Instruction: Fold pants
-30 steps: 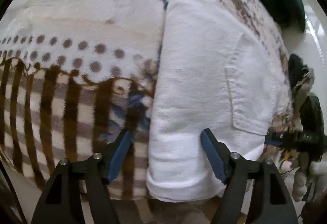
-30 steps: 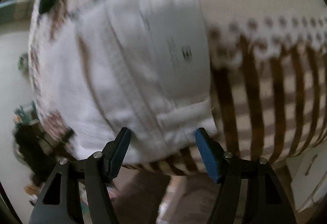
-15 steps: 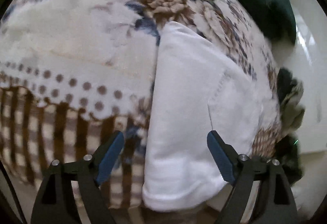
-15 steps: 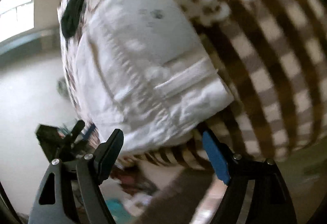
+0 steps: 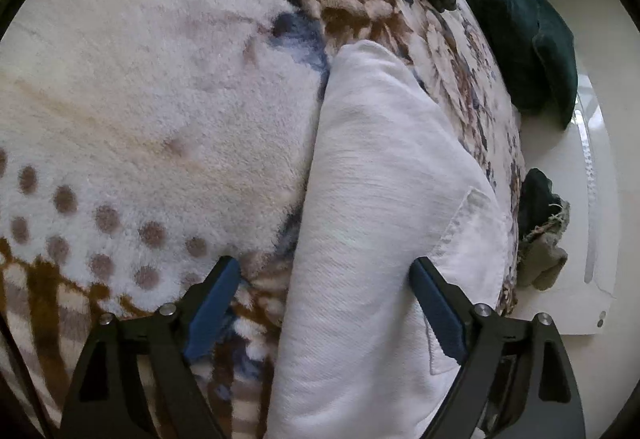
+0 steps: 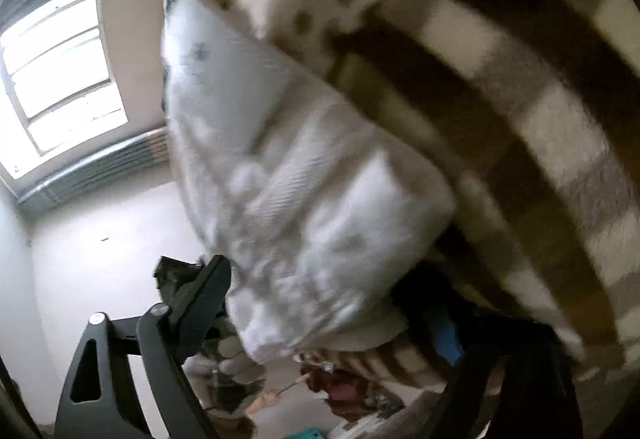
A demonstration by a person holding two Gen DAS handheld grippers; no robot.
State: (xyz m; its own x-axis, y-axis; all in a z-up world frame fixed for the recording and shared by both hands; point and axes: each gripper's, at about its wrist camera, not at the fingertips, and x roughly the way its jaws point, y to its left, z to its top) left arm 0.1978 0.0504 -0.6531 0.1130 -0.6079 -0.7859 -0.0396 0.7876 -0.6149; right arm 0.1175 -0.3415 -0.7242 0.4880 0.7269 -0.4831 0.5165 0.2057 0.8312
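Observation:
The white pants [image 5: 380, 223] lie folded into a thick narrow bundle on the patterned blanket [image 5: 140, 99], a back pocket showing at the right. My left gripper [image 5: 324, 299] is open, its fingers straddling the bundle's near end without closing on it. In the blurred right wrist view the pants [image 6: 304, 199] show with their waistband end nearest, at the bed's edge. My right gripper [image 6: 336, 303] is open, tilted, its jaws on either side of that end; its right finger is dark and partly hidden under the blanket's edge.
Dark green cushions [image 5: 532, 35] lie at the bed's far right. Dark clothes [image 5: 540, 231] are heaped on the floor by the bed. A window [image 6: 60, 87] and pale floor [image 6: 112, 235] show left; clutter [image 6: 340, 395] lies below the bed edge.
Both grippers have stayed open. The left one has moved closer over the bundle. The right one has rolled and swung low towards the bed edge, bringing the window and floor into view.

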